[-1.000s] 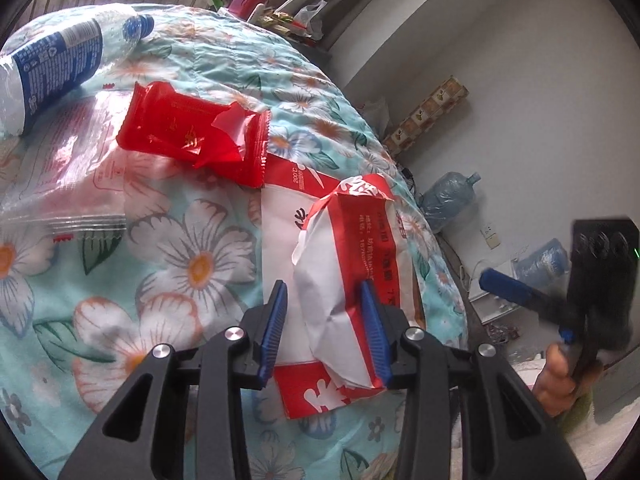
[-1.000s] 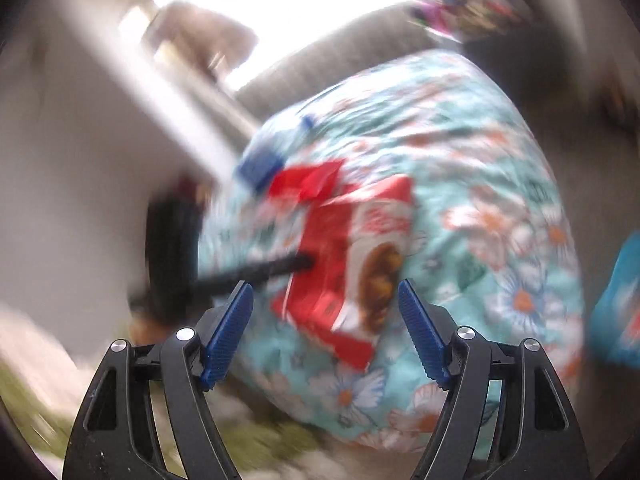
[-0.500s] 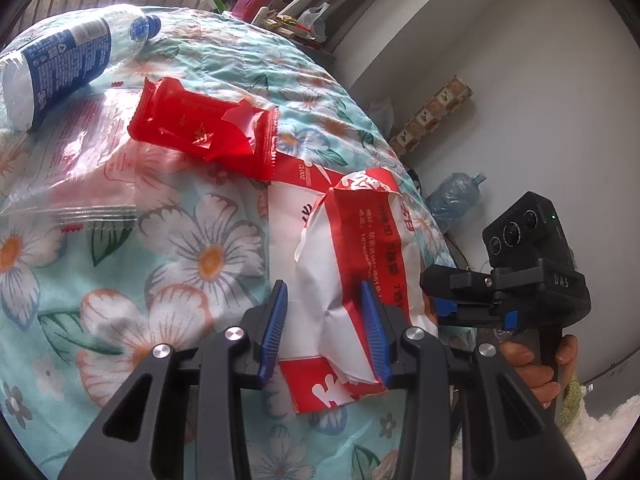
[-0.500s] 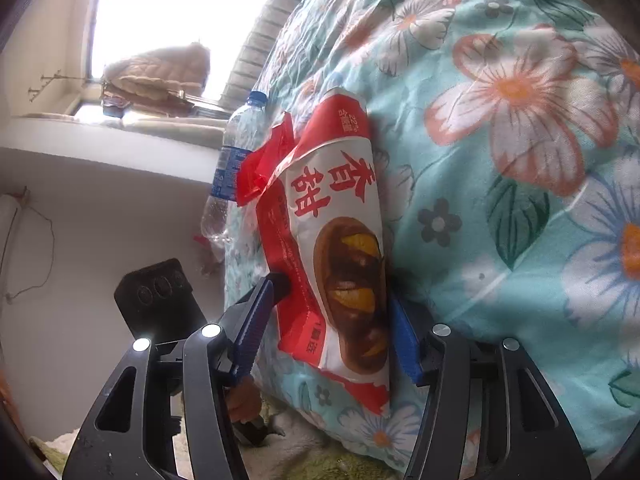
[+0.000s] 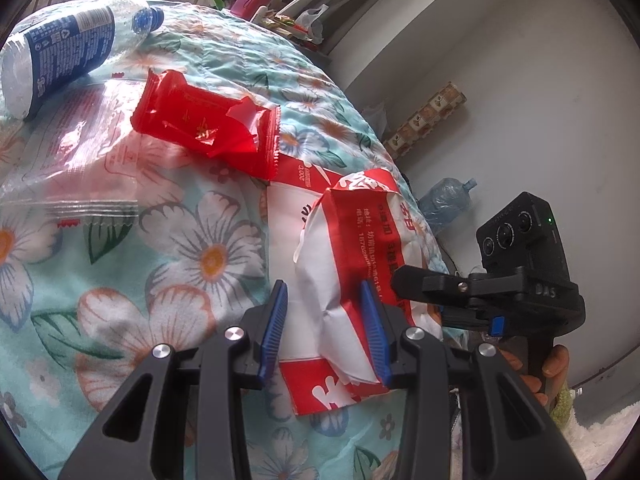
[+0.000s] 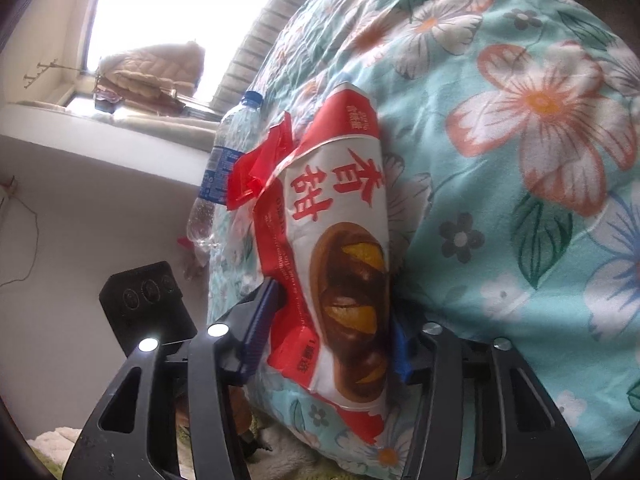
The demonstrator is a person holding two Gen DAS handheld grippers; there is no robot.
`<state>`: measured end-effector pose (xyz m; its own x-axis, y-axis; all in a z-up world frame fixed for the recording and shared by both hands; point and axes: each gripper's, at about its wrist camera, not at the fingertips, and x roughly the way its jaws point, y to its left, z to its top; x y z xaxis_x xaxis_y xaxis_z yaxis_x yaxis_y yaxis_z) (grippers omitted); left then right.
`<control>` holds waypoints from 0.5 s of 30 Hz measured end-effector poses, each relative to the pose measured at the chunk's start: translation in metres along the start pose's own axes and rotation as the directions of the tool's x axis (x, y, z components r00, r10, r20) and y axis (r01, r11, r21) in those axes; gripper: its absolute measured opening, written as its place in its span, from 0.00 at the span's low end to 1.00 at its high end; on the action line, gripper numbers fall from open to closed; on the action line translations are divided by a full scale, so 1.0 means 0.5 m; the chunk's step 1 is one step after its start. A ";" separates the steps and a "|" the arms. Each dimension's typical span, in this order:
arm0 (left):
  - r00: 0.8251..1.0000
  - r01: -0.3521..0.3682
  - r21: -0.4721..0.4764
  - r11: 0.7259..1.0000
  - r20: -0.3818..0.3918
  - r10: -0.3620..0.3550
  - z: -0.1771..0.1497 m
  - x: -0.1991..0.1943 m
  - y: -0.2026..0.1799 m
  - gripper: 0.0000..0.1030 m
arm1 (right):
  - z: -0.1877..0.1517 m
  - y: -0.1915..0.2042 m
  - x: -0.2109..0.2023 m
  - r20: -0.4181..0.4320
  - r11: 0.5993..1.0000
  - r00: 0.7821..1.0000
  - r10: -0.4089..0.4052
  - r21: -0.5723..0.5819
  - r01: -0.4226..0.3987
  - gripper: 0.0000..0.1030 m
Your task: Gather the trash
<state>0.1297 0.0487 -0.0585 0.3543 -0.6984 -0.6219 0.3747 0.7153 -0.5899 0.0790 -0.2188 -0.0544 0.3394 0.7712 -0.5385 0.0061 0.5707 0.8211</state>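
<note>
Trash: red-and-white snack bag (image 5: 352, 280), puffed and crumpled, lies on the floral bedspread (image 5: 160, 280) at its near edge; printed front shows a dark filled bun in the right wrist view (image 6: 340, 264). Contents not visible through the opaque film.

Left gripper (image 5: 326, 328): jaws partly closed around the bag's near end. Right blue pad against the bag; left pad stands apart from it with flat red-and-white packaging showing in the gap. Firm grip cannot be confirmed.

Right gripper (image 6: 328, 332): jaws have just been closing, bag's lower part between them, both blue pads pressing its sides.

Beyond the left gripper's tips: torn red wrapper (image 5: 208, 128), looks flattened. Far left of it: clear plastic bag (image 5: 68, 160), flat on the bedspread. Beyond that: plastic bottle (image 5: 68, 44) on its side, blue label, blue cap on, fill level unclear.
</note>
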 end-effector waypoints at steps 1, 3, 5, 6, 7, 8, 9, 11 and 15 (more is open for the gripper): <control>1.000 0.004 -0.001 1.000 -0.004 -0.004 0.001 0.000 0.001 0.35 | -0.002 -0.004 0.001 0.006 1.000 1.000 -0.008 0.011 0.008 0.33; 1.000 0.008 -0.004 1.000 -0.010 -0.008 0.003 0.000 0.000 0.35 | -0.007 -0.018 -0.002 0.015 0.998 0.999 0.035 0.043 -0.035 0.30; 1.000 -0.003 0.003 1.000 -0.011 0.003 0.003 -0.003 -0.005 0.35 | -0.011 -0.024 -0.004 0.023 0.997 0.998 0.058 0.055 -0.059 0.28; 1.000 -0.008 0.005 1.000 -0.008 0.008 0.003 -0.006 -0.007 0.35 | -0.011 -0.025 -0.004 0.028 0.996 0.998 0.064 0.054 -0.066 0.27; 1.000 -0.013 0.005 1.000 -0.001 0.013 0.004 -0.011 -0.010 0.35 | -0.011 -0.025 -0.006 0.032 0.996 0.997 0.072 0.055 -0.073 0.25; 1.000 -0.018 0.004 1.000 0.012 0.017 0.004 -0.020 -0.011 0.35 | -0.009 -0.025 -0.007 0.034 0.995 0.996 0.082 0.055 -0.083 0.24; 0.999 -0.026 0.001 1.000 0.029 0.026 0.005 -0.032 -0.011 0.35 | -0.007 -0.024 -0.009 0.038 0.995 0.995 0.088 0.053 -0.090 0.23; 0.997 -0.047 -0.008 0.999 0.064 0.047 0.007 -0.056 -0.006 0.35 | -0.003 -0.027 -0.014 0.046 0.994 0.995 0.093 0.052 -0.095 0.23; 0.988 -0.086 -0.085 0.993 0.120 0.096 0.013 -0.105 0.026 0.38 | -0.003 -0.043 -0.014 0.043 0.991 0.993 0.110 0.071 -0.112 0.23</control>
<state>0.1217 0.0946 -0.0303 0.4891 -0.6241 -0.6093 0.2685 0.7724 -0.5756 0.0753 -0.2361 -0.0687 0.3778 0.8164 -0.4368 0.0348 0.4589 0.8878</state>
